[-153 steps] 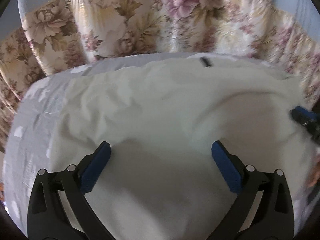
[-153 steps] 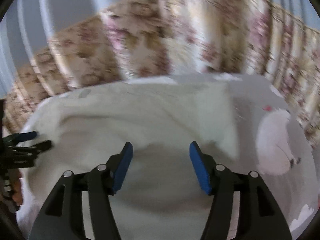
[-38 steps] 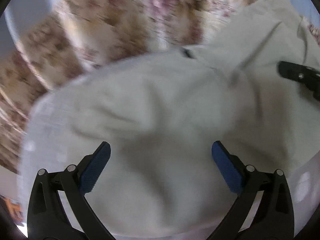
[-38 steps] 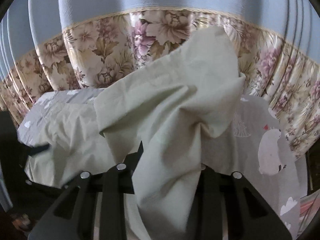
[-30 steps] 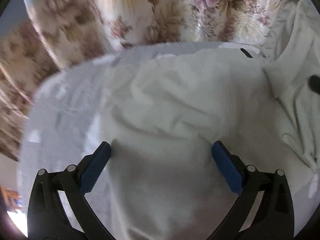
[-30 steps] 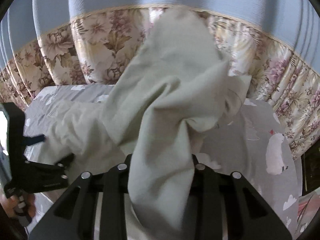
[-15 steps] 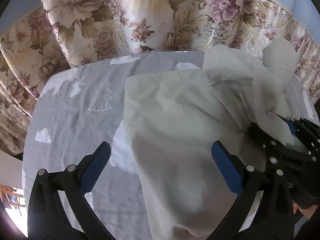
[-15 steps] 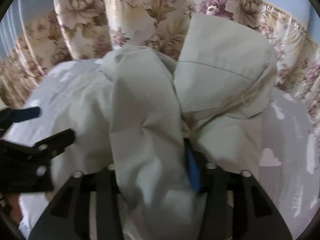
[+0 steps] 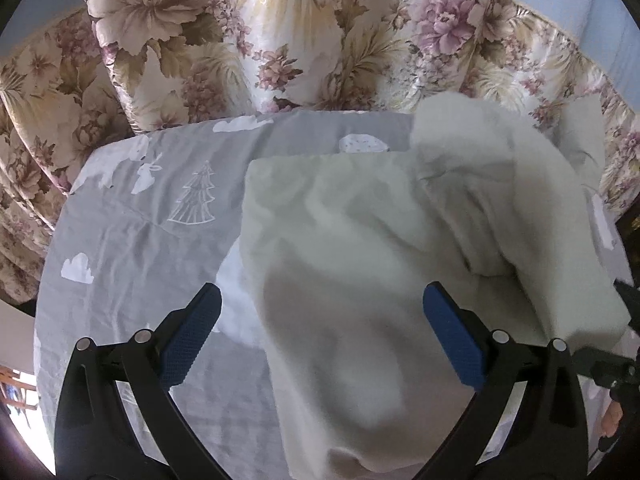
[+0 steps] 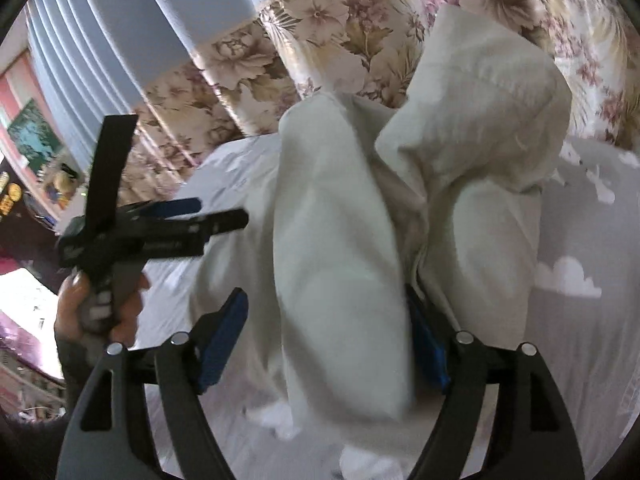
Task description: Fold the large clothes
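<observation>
Left hand-held gripper (image 9: 320, 332): jaws wide apart, nothing between the blue pads (image 9: 192, 336), hovering over the near edge of the cloth (image 9: 360, 248). No contact visible. In the right wrist view the same tool (image 10: 200, 216) sits at the left, a hand (image 10: 92, 308) wrapped round its grip.

Right hand-held gripper (image 10: 324, 340): jaws opening. A thick bunched fold of cloth (image 10: 340, 260) stands up between them. Left pad (image 10: 224, 340) clear of the fabric, a gap showing. Right pad (image 10: 428, 344) mostly covered by the fold draped against it; cannot tell whether it presses. Reads as released, not clamped.

Cloth: pale cream, large, lying on a grey sheet (image 9: 132, 240) printed with white clouds, a tree and a rabbit. Left part flat with a straight far edge; right part heaped and raised toward the right gripper. Sheet bare to the left of the cloth.

Behind: floral curtain (image 9: 280, 40), blue above it.
</observation>
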